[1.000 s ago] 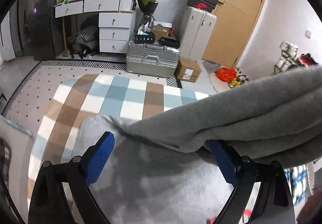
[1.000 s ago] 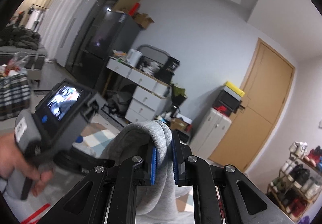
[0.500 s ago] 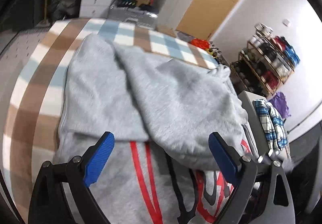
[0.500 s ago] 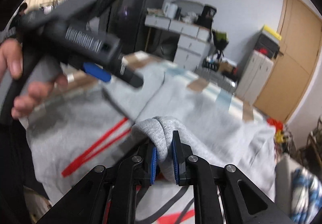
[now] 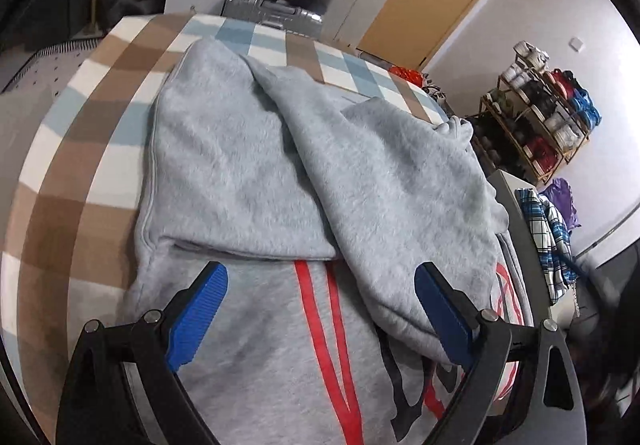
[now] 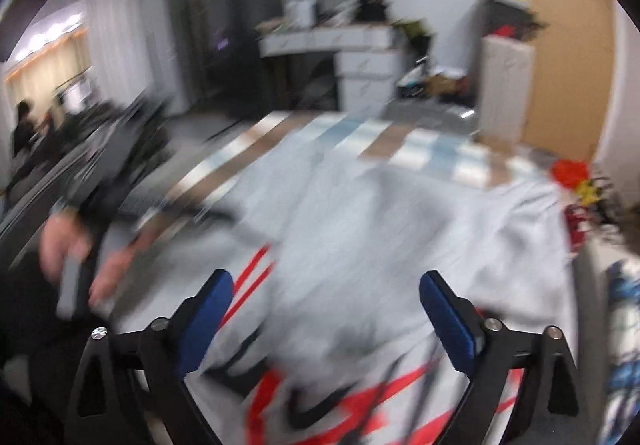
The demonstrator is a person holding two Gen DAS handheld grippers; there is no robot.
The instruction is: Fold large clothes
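The grey sweatshirt (image 5: 248, 165) lies flat on the checked surface (image 5: 80, 133), both sleeves folded across the body. The left hand-held gripper (image 5: 316, 309) hovers above its near part, blue pads apart, gripping nothing. The right hand-held gripper (image 6: 326, 319) has just been opening; its pads stand wide with only the sweatshirt lying below them, unclamped.

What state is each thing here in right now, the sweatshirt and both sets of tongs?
Sweatshirt: flat on the checked rug, both sleeves folded in over it.
Left tongs: open, empty.
Right tongs: jaws have just been opening, now wide, nothing between them.
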